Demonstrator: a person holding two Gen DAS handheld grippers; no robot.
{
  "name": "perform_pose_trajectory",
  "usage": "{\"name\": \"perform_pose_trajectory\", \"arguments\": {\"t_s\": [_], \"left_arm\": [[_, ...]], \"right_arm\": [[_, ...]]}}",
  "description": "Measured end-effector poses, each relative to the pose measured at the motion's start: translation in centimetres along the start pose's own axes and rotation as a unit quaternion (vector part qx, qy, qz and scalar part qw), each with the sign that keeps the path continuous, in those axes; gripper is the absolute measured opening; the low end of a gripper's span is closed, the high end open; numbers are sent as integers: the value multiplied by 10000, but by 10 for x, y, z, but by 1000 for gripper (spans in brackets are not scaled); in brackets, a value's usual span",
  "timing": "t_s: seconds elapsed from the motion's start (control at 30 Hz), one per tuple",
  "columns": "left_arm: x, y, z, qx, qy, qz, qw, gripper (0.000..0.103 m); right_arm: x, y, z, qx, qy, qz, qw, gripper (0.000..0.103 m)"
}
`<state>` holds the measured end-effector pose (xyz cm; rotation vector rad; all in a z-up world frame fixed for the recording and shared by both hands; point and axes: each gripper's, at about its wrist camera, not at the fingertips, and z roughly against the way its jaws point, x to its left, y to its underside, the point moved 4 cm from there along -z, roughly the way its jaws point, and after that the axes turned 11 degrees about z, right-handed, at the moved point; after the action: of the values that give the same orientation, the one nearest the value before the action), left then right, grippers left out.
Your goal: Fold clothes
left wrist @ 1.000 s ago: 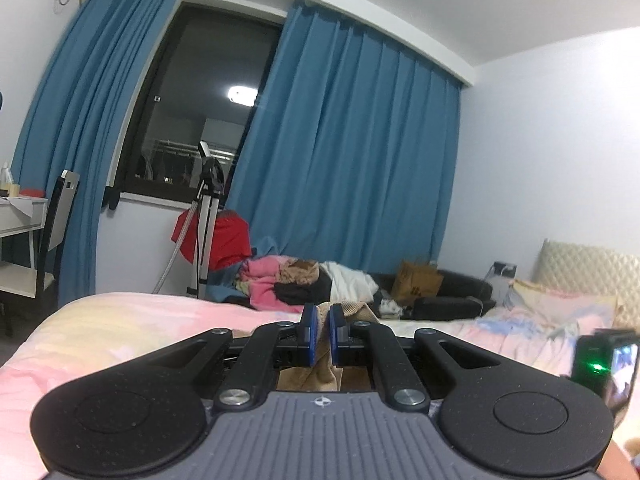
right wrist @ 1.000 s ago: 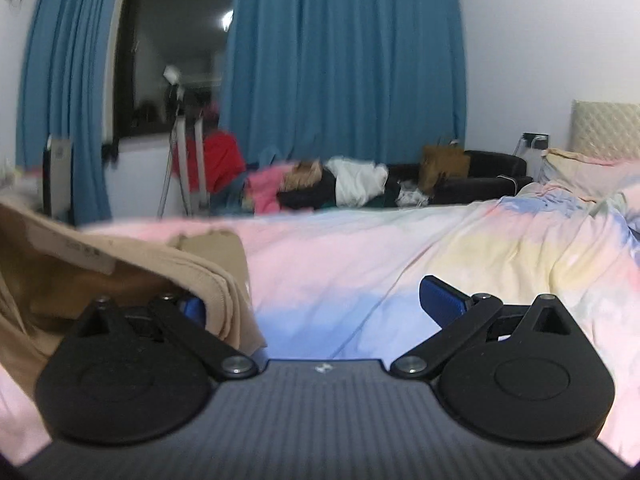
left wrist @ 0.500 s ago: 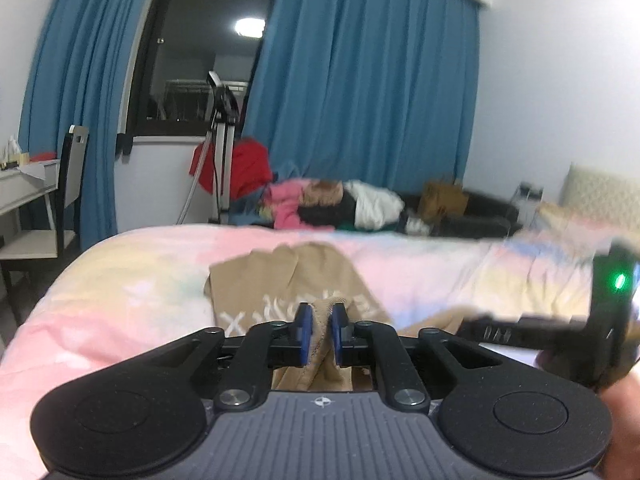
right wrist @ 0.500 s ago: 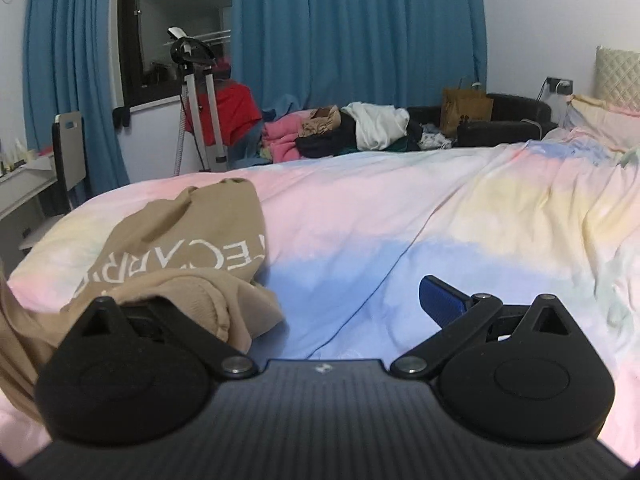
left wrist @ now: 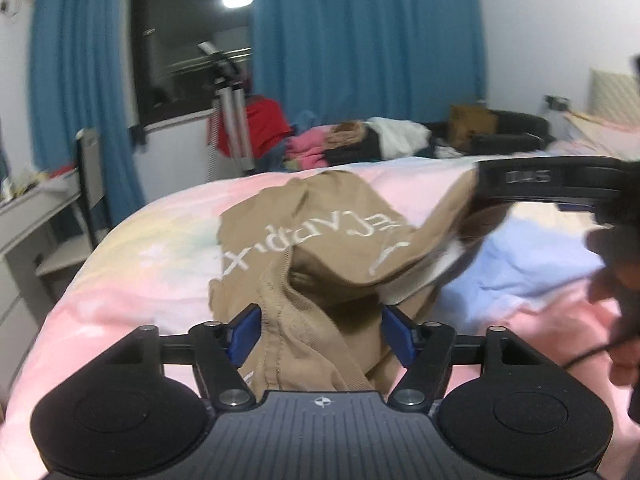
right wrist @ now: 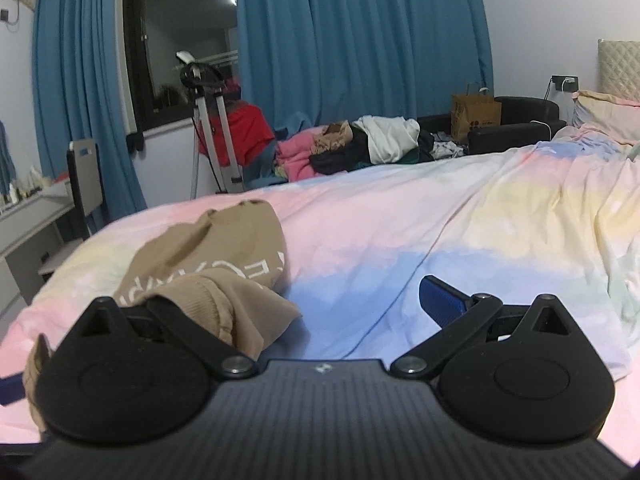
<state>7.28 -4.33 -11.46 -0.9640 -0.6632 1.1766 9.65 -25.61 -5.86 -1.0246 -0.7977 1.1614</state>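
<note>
Lying crumpled, tan garment (left wrist: pixel 320 248), lettering inverted.

Counted on bed (right wrist: pixel 400 216): 1 tan garment (left wrist: pixel 320 248), white lettering. 2 grippers noted: left gripper (left wrist: pixel 320 334), right gripper (right wrist: pixel 280 312). 2 blue curtain panels (right wrist: pixel 360 40) recorded at 1 window (right wrist: pixel 180 40). 1 tripod (right wrist: pixel 208 128), 1 paper bag (right wrist: pixel 475 111), 1 clothes heap (right wrist: pixel 360 148), 1 chair (right wrist: pixel 84 184) logged; heap items not countable.

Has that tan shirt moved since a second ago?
Yes. The tan shirt has come down out of the air onto the pastel bedsheet, and the left tool is opening around it.
</note>
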Motion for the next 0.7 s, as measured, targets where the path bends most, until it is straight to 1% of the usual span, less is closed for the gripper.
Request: {"name": "perform_pose_trajectory", "arguments": {"t_s": [0.13, 0.2, 0.33, 0.37, 0.4, 0.47, 0.5, 0.57, 0.63, 0.67, 0.7], "left_arm": [[6, -2, 0, -160, -412, 169, 9989, 71], [13, -5, 2, -163, -594, 313, 9976, 72], [27, -5, 6, 122, -829, 738, 9937, 73], [28, -4, 7, 221, -906, 706, 9931, 73], [29, -4, 9, 263, -1044, 550, 9927, 73], [33, -6, 16, 214, -1352, 255, 9903, 76], [38, -9, 20, 138, -1451, 287, 9889, 77], [51, -18, 27, 31, -1638, 551, 9849, 78], [64, -27, 33, -128, -1830, 755, 9801, 78], [70, -32, 35, -238, -1916, 821, 9778, 80], [75, -36, 37, -319, -1957, 880, 9762, 82]], "right_arm": [[1, -3, 4, -185, -57, -71, 9998, 103], [1, -5, 7, -298, -47, -86, 9995, 103], [-1, -8, 9, -464, 138, -51, 9988, 103], [-3, -7, 7, -437, 206, -55, 9988, 103], [-6, -7, 5, -408, 274, -59, 9988, 103], [-9, -4, -4, -161, 417, -4, 9990, 103], [-10, -1, -10, 18, 505, 60, 9987, 103], [-8, 8, -25, 436, 504, 258, 9974, 103], [1, 20, -43, 998, 395, 649, 9921, 103], [6, 25, -49, 1184, 334, 800, 9892, 103], [8, 29, -53, 1281, 308, 846, 9877, 103]]}}
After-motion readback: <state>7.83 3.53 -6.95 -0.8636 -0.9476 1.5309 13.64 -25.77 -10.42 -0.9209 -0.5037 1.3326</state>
